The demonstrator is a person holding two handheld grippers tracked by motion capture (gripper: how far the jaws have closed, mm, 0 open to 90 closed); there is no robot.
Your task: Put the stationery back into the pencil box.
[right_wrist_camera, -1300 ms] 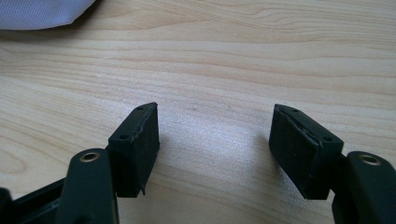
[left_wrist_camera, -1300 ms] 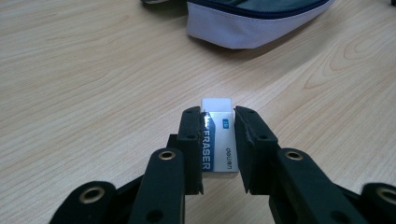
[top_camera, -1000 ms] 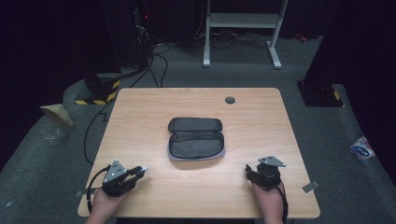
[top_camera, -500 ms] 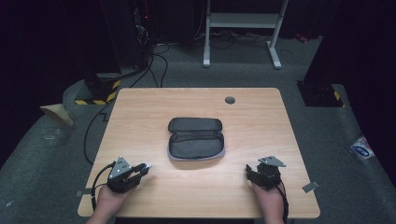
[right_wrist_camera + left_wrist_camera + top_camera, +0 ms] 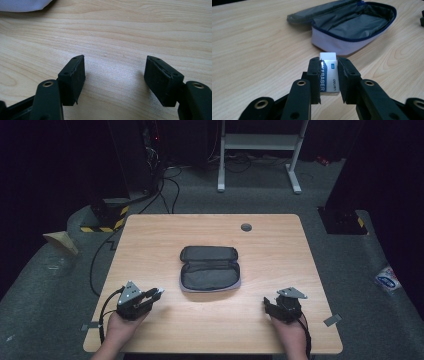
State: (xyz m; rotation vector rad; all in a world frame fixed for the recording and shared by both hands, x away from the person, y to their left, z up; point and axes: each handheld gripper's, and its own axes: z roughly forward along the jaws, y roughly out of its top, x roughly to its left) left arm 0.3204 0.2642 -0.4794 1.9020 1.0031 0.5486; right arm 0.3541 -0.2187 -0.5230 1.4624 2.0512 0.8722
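Now my left tongs (image 5: pixel 329 75) pinch the eraser (image 5: pixel 329 75) just short of the open pencil case (image 5: pixel 354 27), lined up to drop it in; my right tongs (image 5: pixel 115 80) rest open and empty over the counter (image 5: pixel 150 245).

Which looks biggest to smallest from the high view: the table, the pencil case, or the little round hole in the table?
1. Table, far the largest.
2. Pencil case, lying open in the middle.
3. Round hole, a small dark spot near the far edge.
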